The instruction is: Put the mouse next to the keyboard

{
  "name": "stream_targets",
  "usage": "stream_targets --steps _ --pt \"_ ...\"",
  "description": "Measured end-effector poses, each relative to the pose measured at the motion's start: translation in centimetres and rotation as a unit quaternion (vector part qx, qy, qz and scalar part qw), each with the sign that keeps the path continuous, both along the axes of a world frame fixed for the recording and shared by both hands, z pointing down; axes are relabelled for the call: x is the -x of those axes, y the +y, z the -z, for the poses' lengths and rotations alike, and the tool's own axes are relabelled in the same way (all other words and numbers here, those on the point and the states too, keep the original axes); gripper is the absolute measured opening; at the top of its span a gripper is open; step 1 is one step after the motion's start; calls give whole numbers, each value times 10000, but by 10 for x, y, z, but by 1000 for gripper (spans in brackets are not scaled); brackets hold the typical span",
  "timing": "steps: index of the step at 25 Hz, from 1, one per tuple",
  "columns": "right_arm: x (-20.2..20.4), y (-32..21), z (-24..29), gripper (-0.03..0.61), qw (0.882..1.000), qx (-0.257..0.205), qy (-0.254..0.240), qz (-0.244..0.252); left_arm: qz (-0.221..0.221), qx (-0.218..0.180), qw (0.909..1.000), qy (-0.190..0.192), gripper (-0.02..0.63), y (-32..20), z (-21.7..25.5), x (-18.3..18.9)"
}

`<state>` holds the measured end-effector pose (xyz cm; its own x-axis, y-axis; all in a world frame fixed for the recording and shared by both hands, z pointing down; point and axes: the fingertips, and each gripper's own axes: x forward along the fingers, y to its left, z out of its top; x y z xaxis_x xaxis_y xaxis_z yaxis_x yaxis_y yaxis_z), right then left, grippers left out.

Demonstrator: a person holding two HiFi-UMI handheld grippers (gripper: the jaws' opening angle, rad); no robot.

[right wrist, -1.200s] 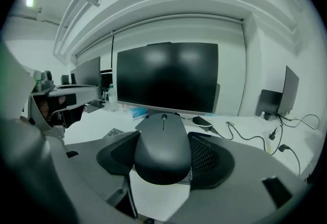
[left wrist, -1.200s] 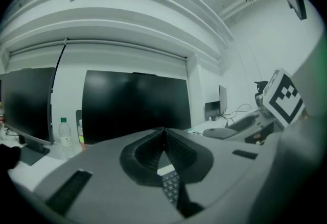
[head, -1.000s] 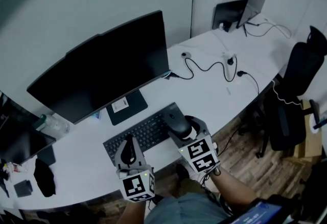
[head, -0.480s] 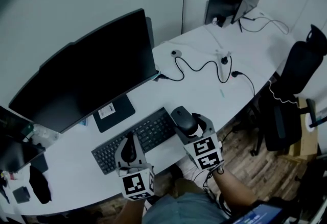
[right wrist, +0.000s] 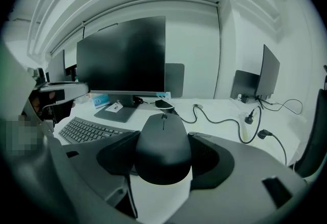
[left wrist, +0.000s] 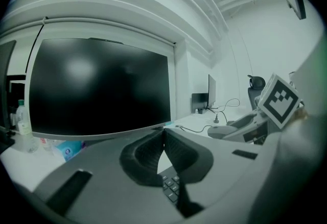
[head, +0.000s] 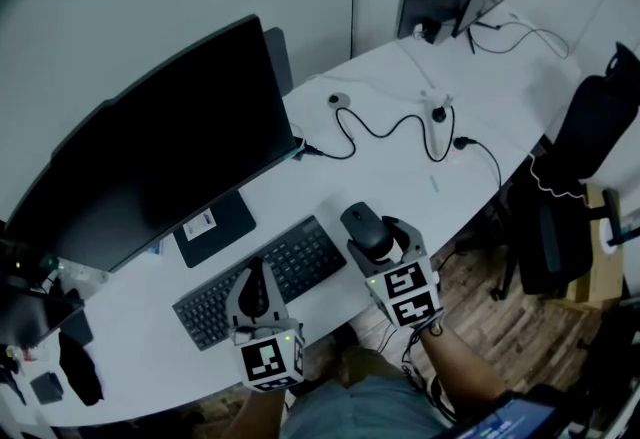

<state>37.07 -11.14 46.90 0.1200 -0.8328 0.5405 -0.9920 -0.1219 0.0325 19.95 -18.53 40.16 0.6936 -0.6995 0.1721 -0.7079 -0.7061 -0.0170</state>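
The right gripper [head: 372, 239] is pinching the black mouse [head: 364, 227], its two jaws pressed against the mouse's sides. The mouse sits close to the tabletop's [head: 400, 177] front edge, just off the right end of the keyboard [head: 300, 262]; I cannot tell whether it touches the surface. The left gripper [head: 257, 272] has its jaws pressed together with nothing between them, over the keyboard's near edge, in front of the monitor [head: 160, 147].

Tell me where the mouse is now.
In the head view, the mouse is held in the jaws of the right gripper, just right of the keyboard.
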Motion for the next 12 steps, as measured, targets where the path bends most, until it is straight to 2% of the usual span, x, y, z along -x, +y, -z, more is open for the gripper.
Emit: stream_targets --steps 12 --pt "-23 -19 -35 301 9995 253 -163 78 28 163 9996 -221 5 -14 -14 -21"
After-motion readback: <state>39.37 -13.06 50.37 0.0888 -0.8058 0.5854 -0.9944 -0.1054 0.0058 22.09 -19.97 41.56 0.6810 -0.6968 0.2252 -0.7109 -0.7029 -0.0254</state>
